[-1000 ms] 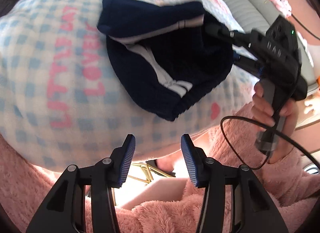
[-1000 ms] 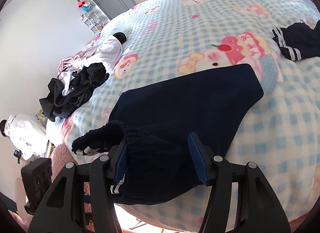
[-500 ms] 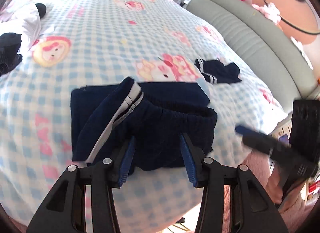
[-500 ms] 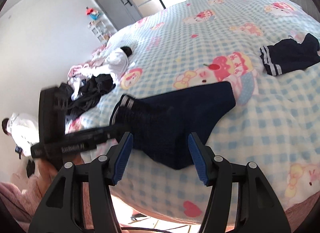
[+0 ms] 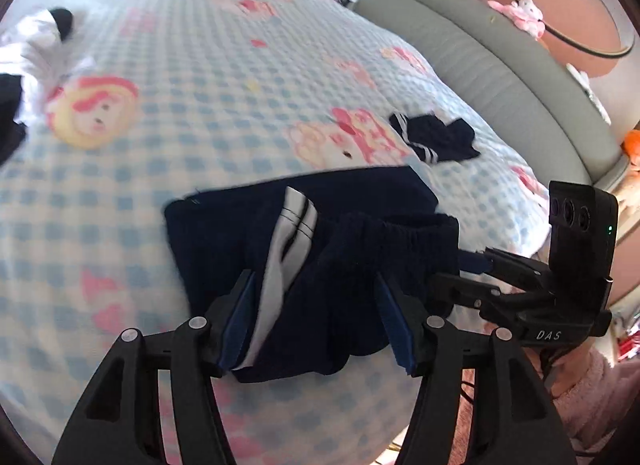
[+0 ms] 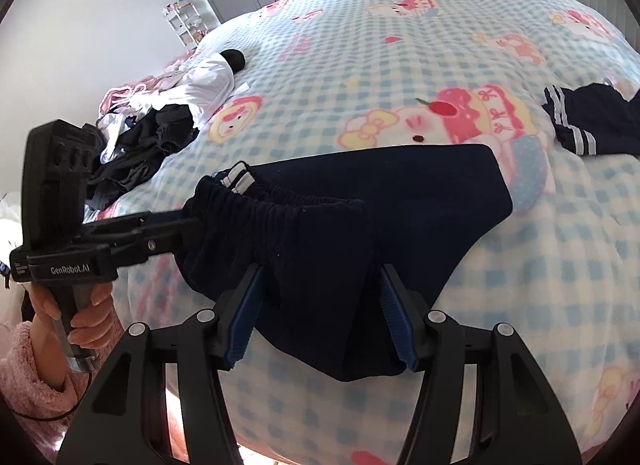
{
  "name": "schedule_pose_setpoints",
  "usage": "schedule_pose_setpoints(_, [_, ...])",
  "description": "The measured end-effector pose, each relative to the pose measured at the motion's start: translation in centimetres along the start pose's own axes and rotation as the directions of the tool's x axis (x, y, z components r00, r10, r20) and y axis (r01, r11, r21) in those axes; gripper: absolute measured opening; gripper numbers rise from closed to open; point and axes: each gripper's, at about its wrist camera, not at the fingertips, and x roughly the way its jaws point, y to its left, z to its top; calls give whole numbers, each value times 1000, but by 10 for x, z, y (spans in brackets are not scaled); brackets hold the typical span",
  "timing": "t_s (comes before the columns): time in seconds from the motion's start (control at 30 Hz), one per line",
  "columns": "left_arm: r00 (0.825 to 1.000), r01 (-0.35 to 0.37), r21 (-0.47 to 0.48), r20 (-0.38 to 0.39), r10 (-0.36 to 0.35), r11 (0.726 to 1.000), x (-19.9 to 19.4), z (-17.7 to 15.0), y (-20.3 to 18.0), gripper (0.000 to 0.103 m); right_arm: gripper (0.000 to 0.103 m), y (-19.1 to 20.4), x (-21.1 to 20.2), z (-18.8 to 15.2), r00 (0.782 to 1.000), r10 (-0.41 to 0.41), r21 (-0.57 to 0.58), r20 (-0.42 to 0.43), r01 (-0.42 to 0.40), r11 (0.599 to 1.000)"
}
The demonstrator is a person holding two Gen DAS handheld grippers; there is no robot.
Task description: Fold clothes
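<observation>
The dark garment pile [image 5: 10, 121] is cut off by the left frame edge. The blanket [image 5: 200, 65] print is blurred. Contact between left gripper [image 5: 316, 321] pads and the shorts [image 5: 344, 265] is possibly hidden.

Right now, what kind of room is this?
Most likely a bedroom. A bed with a blue checked cartoon blanket fills the view, a padded grey headboard runs along one side, and a pile of clothes waits on it.

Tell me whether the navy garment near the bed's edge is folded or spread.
Partly folded: the navy garment has its elastic waistband end doubled over the flat part.
</observation>
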Motion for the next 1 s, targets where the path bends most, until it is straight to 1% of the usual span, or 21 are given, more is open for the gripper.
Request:
schedule_pose_setpoints(0.03, [1000, 5, 1, -2, -5, 1000, 4, -1, 1, 59, 59, -3, -5, -1, 1000, 2, 13, 9, -3, 1000])
schedule_pose_setpoints(0.13, [997, -69, 31, 37, 68, 997, 6, -2, -2, 19, 59, -10, -21, -2, 1000, 3, 41, 30, -4, 999])
schedule_pose_setpoints(0.17, [996, -75, 14, 51, 74, 997, 5, -1, -1, 15, 59, -11, -24, -3, 1000, 3, 44, 29, -5, 999])
schedule_pose_setpoints(0.2, [995, -58, -21, 74, 60, 998, 2, 2, 3, 15, 59, -11, -26, -3, 1000, 12, 42, 26, -13, 999])
schedule_pose_setpoints(0.27, [989, -27, -95, 140, 40, 995, -12, 10, 11, 14, 59, -9, -26, -2, 999, 36, 28, 17, -37, 999])
schedule_pose_setpoints(0.37, [979, -21, -175, 196, 56, 984, -22, 19, 25, 14, 59, -2, -21, 2, 999, 41, -1, 17, -41, 999])
schedule_pose_setpoints(0.4, [979, -29, -195, 191, 67, 980, -19, 20, 30, 14, 59, 1, -17, 4, 999, 33, -9, 25, -33, 999])
schedule_pose_setpoints(0.5, [988, -63, -230, 120, 93, 971, 1, 19, 46, 15, 59, -4, 2, 9, 999, -37, 15, 28, 37, 999])
schedule_pose_setpoints(0.53, [993, -67, -226, 84, 88, 972, 10, 17, 50, 21, 59, -9, 10, 10, 997, -78, 31, 13, 77, 997])
schedule_pose_setpoints(0.57, [994, -60, -222, 73, 78, 973, 14, 15, 52, 26, 59, -16, 18, 11, 993, -118, 60, -16, 119, 991])
schedule_pose_setpoints(0.6, [995, -48, -219, 78, 66, 975, 13, 13, 52, 27, 59, -25, 23, 10, 991, -123, 105, -43, 127, 986])
schedule_pose_setpoints(0.63, [993, -31, -218, 101, 54, 975, 8, 12, 51, 30, 59, -32, 24, 8, 993, -109, 152, -52, 116, 982])
schedule_pose_setpoints(0.67, [990, -11, -219, 135, 42, 976, -1, 11, 50, 37, 59, -37, 21, 7, 994, -99, 180, -46, 106, 978])
schedule_pose_setpoints(0.7, [983, 1, -219, 180, 40, 976, -12, 10, 50, 40, 59, -37, 15, 6, 995, -99, 184, -35, 103, 978])
schedule_pose_setpoints(0.73, [972, 7, -216, 231, 44, 976, -24, 8, 48, 42, 59, -36, 9, 6, 994, -105, 175, -19, 107, 979])
schedule_pose_setpoints(0.77, [965, 17, -207, 259, 38, 978, -31, 7, 47, 44, 60, -35, 2, 8, 995, -104, 169, 4, 102, 980])
schedule_pose_setpoints(0.8, [962, 31, -196, 272, 24, 980, -36, 6, 45, 45, 60, -33, -5, 10, 995, -95, 167, 31, 88, 982])
schedule_pose_setpoints(0.83, [965, 37, -185, 263, 13, 982, -36, 5, 43, 45, 60, -33, -12, 12, 995, -77, 169, 57, 66, 983])
schedule_pose_setpoints(0.9, [980, 16, -171, 200, 19, 985, -24, 3, 39, 46, 60, -30, -14, 18, 996, -36, 163, 85, 22, 986])
schedule_pose_setpoints(0.93, [986, -9, -175, 164, 38, 985, -17, 0, 37, 46, 60, -28, -9, 20, 996, -40, 149, 75, 29, 988])
schedule_pose_setpoints(1.0, [990, -58, -214, 115, 84, 975, -11, -8, 39, 46, 60, -22, 8, 23, 996, -91, 105, 21, 89, 991])
